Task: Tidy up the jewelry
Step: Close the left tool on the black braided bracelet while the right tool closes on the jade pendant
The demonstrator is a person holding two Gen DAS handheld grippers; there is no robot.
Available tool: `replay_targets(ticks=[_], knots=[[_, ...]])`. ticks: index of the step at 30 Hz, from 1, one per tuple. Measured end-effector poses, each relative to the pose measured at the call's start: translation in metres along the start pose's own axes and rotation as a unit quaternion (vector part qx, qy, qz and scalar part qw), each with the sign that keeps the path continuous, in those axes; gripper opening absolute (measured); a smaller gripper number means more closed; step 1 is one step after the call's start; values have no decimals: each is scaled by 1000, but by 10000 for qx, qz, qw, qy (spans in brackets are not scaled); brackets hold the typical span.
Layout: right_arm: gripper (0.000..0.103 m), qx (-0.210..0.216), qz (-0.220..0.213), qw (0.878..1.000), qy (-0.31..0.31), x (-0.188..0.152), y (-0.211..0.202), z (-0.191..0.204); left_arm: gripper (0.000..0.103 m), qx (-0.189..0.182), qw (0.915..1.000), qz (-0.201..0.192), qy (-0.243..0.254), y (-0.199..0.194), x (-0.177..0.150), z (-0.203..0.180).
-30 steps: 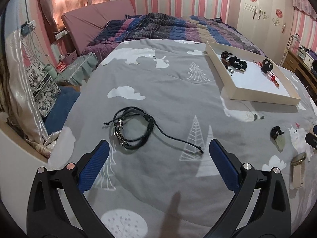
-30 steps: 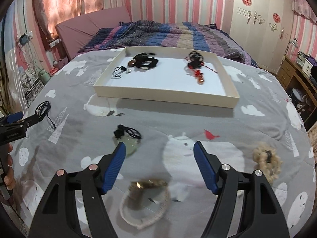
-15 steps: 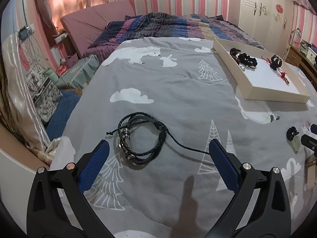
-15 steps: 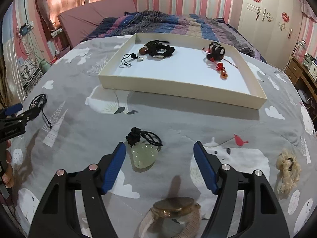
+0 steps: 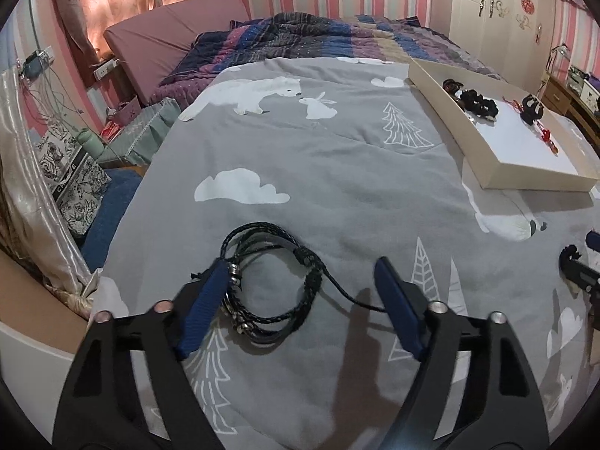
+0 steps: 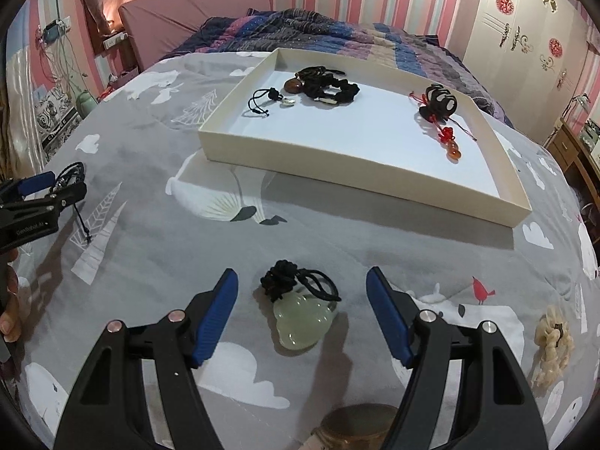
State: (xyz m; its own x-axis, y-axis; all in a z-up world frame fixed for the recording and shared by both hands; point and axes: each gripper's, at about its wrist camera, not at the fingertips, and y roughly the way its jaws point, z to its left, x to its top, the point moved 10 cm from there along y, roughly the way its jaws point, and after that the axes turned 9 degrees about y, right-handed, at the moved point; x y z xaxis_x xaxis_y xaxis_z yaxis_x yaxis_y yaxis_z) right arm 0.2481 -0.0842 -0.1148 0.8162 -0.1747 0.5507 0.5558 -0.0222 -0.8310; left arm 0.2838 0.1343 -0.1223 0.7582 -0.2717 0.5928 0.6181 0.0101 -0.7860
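A black braided cord bracelet [image 5: 270,281] lies coiled on the grey bedspread [image 5: 318,172] between the blue pads of the left gripper [image 5: 300,292], whose jaws have just been closing. The left pad sits right at the beaded side of the coil, though whether it presses cannot be told; the right pad is clear of it, with only the loose cord tail running toward it. The right gripper [image 6: 302,302] stands part open around a pale green jade pendant [image 6: 302,318] with a black knotted cord, and neither pad touches it.

Just near of the pendant, at the bottom edge of the right wrist view, a watch [image 6: 356,425] shows in part. To the right lies a cream beaded bracelet [image 6: 553,345]. Farther off on the bedspread sits a shallow cream tray [image 6: 337,165], holding a black cord with a small charm, a dark cord cluster with a brown stone, and a black piece with red cord and orange beads. Beyond it is a striped quilt [image 6: 318,32]. Nothing lies between either gripper and the tray.
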Motion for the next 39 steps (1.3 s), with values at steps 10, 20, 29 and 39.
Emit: replay_targets(ticks=[10,20,29,39], knots=[[41,191,212,9996,40,-5,14,-1,18,-421,9988,237,-76,11,-6,-8],[19,626,183,9976,247,1,9,-8,9,-527,9985,145,-99,0,-2,-12],[18,732,-54,9963,441,16,-7,-28,8,-686,9973,-239,-67,-40,25,-33],[18,700,-401,9947,637,45,-31,-67,8,-918,9942,-536,158,-75,66,-89]])
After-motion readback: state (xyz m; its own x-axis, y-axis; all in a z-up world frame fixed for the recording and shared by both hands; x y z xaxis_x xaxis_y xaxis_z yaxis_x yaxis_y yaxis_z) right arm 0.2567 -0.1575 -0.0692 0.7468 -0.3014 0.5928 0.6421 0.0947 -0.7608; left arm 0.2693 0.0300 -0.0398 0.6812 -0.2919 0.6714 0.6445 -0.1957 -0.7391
